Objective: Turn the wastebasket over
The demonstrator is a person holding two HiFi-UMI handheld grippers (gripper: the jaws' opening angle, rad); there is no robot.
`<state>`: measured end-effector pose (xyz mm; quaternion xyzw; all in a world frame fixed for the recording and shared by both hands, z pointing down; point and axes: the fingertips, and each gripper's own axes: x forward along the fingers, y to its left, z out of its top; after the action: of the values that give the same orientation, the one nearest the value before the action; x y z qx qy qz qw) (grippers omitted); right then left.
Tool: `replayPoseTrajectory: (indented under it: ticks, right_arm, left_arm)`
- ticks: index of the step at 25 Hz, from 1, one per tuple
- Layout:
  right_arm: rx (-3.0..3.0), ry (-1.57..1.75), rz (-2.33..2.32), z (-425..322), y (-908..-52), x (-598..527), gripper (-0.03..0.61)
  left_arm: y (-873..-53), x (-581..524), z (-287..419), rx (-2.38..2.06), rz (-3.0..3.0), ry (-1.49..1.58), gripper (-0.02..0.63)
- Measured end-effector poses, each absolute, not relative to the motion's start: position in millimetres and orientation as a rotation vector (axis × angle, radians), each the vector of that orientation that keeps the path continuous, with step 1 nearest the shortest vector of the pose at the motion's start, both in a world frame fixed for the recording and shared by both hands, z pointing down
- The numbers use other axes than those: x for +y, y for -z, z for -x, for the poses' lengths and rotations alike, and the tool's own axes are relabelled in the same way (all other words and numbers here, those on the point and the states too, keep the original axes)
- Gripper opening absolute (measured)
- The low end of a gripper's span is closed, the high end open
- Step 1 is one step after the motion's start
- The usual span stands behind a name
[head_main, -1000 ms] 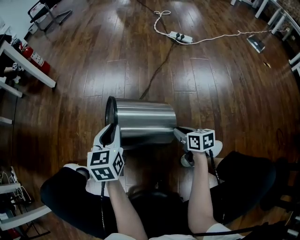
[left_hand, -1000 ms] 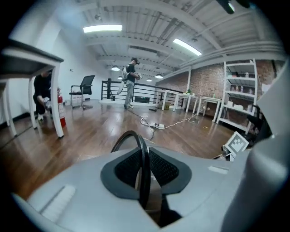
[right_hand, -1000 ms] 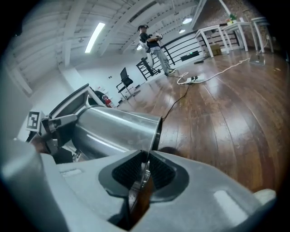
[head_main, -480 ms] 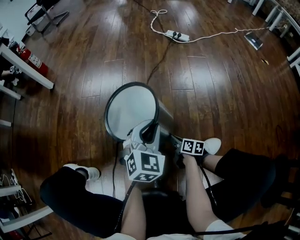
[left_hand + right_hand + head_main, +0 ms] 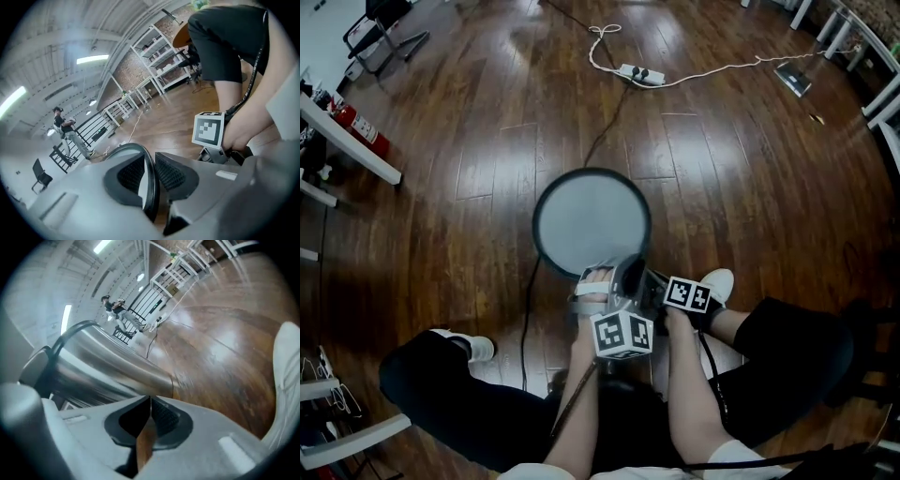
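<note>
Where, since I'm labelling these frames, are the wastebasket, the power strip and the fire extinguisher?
wastebasket (image 5: 591,223): head view, on the grey round inside its black rim.
power strip (image 5: 639,74): head view, on its white body.
fire extinguisher (image 5: 361,131): head view, on its red cylinder.

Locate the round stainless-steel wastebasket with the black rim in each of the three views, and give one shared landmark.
Head view: round stainless-steel wastebasket at centre, seen end-on.
Left gripper view: only its black rim, lower centre, between the opening jaws of the left gripper.
Right gripper view: its shiny side fills the left, above the shut right gripper.
Shared landmark: dark wooden floor, in all three.
</note>
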<state>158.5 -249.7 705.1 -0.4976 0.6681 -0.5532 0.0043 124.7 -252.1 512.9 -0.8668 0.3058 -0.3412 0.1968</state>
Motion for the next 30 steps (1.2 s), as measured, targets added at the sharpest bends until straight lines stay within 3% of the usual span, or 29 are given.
replayPoseTrajectory:
  ticks: [7, 9, 10, 16, 30]
  right_arm:
    - [2.498, 1.168, 1.660, -158.0, -580.7, -267.0, -0.005]
    - [2.599, 0.960, 1.648, -145.2, -535.2, -261.1, -0.005]
    - [2.638, 0.859, 1.639, -138.2, -512.0, -256.2, -0.005]
    - [2.760, 0.417, 1.603, -108.6, -408.3, -214.6, -0.008]
    - [2.889, 0.135, 1.460, -44.7, -347.9, -42.3, -0.008]
  left_arm:
    - [-448.4, -254.4, -71.8, 1.298, 2.737, 0.514, 0.087]
    - [-427.3, -250.4, -53.4, 1.384, 2.787, 0.376, 0.048]
    - [-416.3, -247.4, -45.3, 1.412, 2.812, 0.310, 0.017]
    - [-363.0, -212.7, -16.6, 1.413, 2.830, 0.138, 0.017]
    - [-326.2, -53.6, 25.8, 1.613, 2.797, -0.115, 0.017]
